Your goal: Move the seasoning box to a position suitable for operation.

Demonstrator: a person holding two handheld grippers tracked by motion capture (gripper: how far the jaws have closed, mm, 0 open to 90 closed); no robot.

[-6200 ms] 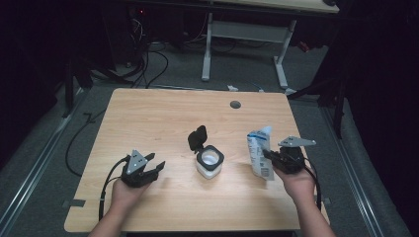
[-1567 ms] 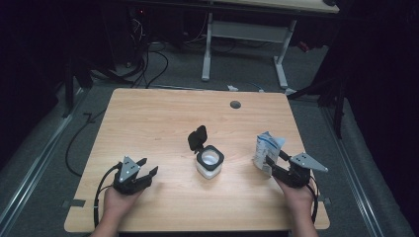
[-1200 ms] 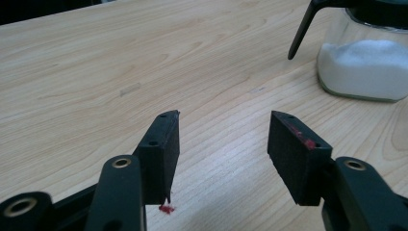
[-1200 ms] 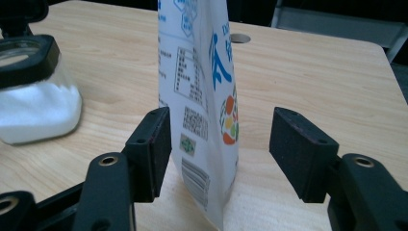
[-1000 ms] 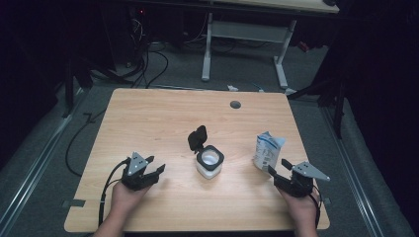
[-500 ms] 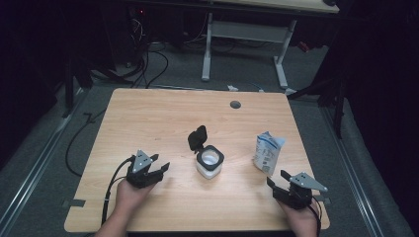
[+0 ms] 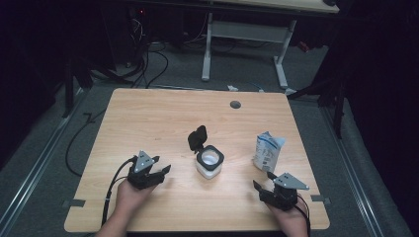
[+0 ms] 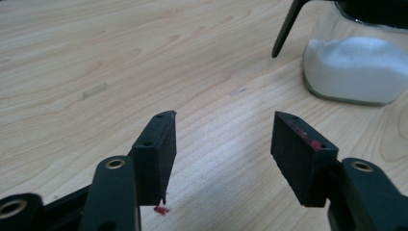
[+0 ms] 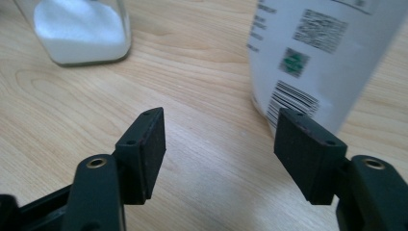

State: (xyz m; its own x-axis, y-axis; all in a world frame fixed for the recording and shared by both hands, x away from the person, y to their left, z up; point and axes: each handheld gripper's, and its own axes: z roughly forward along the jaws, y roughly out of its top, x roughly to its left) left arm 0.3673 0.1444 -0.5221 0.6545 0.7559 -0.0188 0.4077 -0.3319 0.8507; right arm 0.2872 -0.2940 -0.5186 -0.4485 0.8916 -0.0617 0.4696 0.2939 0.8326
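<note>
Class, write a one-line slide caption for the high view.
Open left gripper and right gripper flank an open-lidded glass jar; white paper bag stands released.

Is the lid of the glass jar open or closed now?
Open. The black lid stands tilted up behind the jar, and the high view looks into its mouth at white powder inside.

Count on the table: one glass jar of white powder with one black flip lid, one white paper bag, two hand-held grippers, left gripper and right gripper. One cable grommet, far side.
</note>
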